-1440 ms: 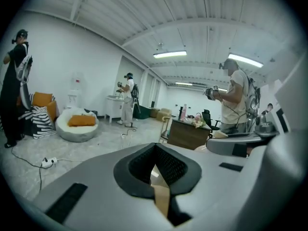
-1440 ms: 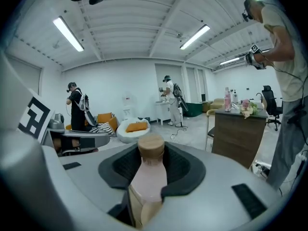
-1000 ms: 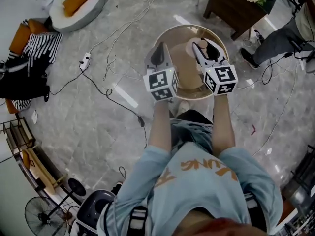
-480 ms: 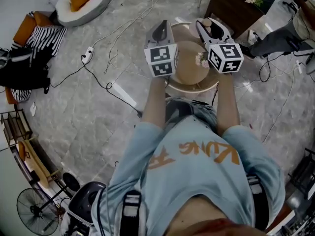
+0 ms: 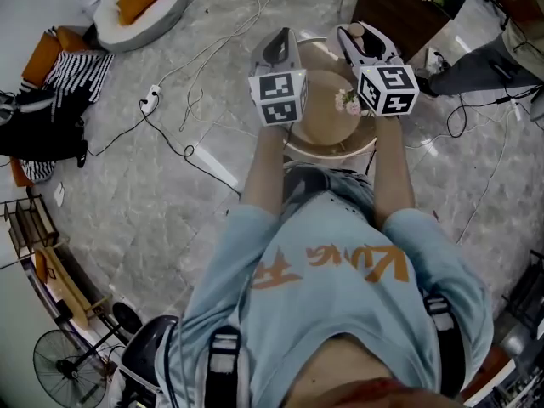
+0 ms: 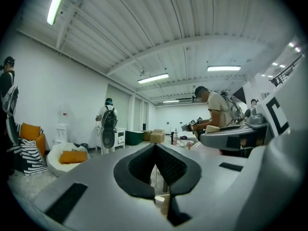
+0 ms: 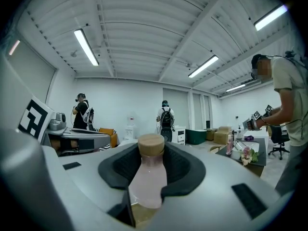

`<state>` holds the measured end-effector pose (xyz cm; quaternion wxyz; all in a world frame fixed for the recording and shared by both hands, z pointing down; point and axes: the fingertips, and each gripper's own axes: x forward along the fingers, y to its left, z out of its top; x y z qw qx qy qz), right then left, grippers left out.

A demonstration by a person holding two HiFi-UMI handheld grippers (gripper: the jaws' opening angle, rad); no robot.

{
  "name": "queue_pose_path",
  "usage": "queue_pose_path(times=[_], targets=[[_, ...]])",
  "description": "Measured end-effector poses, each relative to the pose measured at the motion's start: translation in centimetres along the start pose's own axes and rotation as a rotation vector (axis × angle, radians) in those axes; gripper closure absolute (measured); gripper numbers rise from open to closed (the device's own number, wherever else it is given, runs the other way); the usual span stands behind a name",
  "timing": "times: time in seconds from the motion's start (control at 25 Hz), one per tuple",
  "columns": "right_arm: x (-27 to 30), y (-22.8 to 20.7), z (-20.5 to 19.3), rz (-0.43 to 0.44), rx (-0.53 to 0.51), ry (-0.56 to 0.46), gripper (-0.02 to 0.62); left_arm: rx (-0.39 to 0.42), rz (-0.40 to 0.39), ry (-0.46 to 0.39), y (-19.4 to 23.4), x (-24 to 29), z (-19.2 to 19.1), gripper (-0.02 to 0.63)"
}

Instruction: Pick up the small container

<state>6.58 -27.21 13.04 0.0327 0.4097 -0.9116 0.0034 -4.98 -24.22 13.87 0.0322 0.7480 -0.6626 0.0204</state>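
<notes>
The small container [image 7: 149, 177] is a pale pink bottle with a round wooden lid. It stands upright between the dark pads of my right gripper [image 7: 151, 148], which is shut on its body. From the head view, the right gripper [image 5: 359, 39] is held up above the far side of the round table [image 5: 331, 150], and the container's lid [image 5: 357, 30] shows at its tip. My left gripper [image 5: 279, 41] is level beside it, to the left. In the left gripper view the left gripper [image 6: 155, 150] has its pads meeting at the tip with nothing between them.
On the round table lie a tan round mat [image 5: 327, 113] and a small bunch of flowers [image 5: 347, 102]. A dark wooden cabinet [image 5: 408, 7] stands behind it. Cables [image 5: 170, 134] run over the marble floor. A white seat with an orange cushion [image 5: 140, 2] is at the far left. Other people stand around the room.
Both grippers have risen side by side above the table, and the pink container has gone up with the right one. The head view has shifted slightly.
</notes>
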Motion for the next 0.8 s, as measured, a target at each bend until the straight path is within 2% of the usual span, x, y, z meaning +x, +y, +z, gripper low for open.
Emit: queue_pose_path(times=[0.8], targets=[[2.2, -1.4, -2.2, 0.009, -0.005, 0.013, 0.445, 0.023, 0.05, 0.004, 2.2, 1.6, -1.2, 0.583]])
